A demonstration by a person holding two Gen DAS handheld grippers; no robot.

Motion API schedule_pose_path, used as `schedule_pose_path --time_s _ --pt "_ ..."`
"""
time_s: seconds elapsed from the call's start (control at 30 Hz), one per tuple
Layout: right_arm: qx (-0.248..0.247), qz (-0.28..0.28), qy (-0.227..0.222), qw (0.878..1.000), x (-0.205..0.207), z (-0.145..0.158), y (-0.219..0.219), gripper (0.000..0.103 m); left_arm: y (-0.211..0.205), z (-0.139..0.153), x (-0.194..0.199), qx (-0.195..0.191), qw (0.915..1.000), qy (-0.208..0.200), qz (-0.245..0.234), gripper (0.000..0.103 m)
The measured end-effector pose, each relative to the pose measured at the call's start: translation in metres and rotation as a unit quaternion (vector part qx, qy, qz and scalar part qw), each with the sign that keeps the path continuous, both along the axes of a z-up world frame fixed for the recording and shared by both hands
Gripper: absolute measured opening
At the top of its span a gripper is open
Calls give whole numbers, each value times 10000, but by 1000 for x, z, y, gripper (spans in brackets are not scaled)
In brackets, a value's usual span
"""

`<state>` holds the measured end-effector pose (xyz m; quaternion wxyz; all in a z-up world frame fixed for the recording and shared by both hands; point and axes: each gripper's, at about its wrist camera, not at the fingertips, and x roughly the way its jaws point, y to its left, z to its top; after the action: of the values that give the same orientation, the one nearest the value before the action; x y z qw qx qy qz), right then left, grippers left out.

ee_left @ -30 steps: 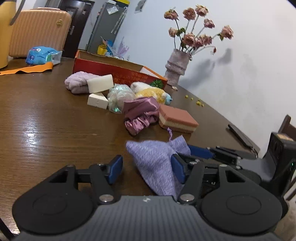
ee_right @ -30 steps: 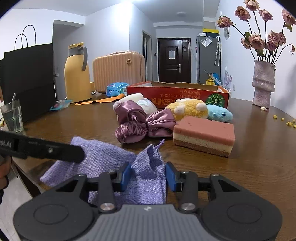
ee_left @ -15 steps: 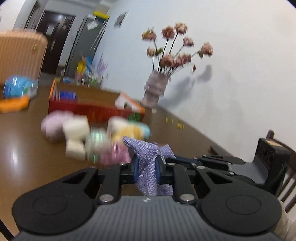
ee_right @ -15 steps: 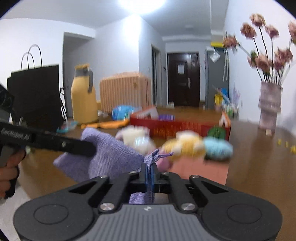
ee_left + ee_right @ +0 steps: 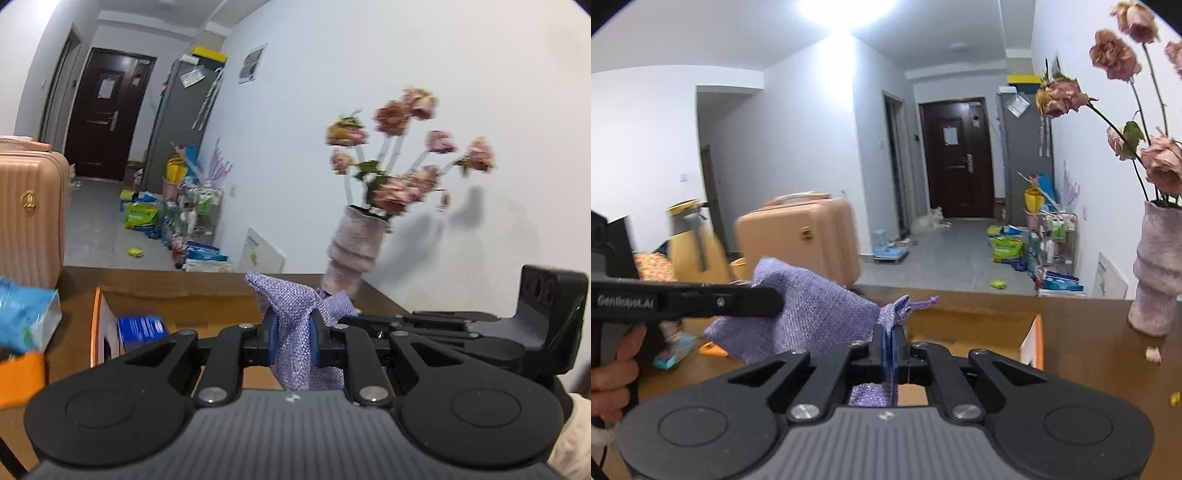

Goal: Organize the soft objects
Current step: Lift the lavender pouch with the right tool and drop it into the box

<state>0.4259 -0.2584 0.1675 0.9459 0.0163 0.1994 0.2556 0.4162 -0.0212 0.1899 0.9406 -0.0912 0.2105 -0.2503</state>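
Note:
A purple woven drawstring pouch (image 5: 293, 332) is held up in the air between both grippers. My left gripper (image 5: 291, 341) is shut on one edge of it. My right gripper (image 5: 889, 349) is shut on the opposite edge, near the drawstring; the pouch (image 5: 812, 317) spreads to the left toward the left gripper's black body (image 5: 683, 301). The right gripper's body (image 5: 480, 332) shows to the right in the left wrist view. The other soft objects on the table are out of sight below.
An open cardboard box (image 5: 155, 295), also seen in the right wrist view (image 5: 979, 325), lies on the brown table ahead and below. A vase of dried roses (image 5: 354, 251) stands at the right. A peach suitcase (image 5: 801, 236), a yellow jug (image 5: 690, 243) and a blue packet (image 5: 26, 321) stand at the left.
Both grippers closed on the purple pouch and lifted it off the table. The views rose and tilted up, so the pile of soft objects dropped out of sight.

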Motion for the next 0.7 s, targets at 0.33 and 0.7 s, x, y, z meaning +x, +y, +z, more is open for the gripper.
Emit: schedule_pose_path --time_s 0.33,0.7 --pt "-1262 -740 1046 9837 206 -62 3 3 -63 -95 197 667 9911 1058 454 16" --pt "-2321 -646 1471 9593 245 -116 28 23 -56 -143 251 446 9681 2399 575 50"
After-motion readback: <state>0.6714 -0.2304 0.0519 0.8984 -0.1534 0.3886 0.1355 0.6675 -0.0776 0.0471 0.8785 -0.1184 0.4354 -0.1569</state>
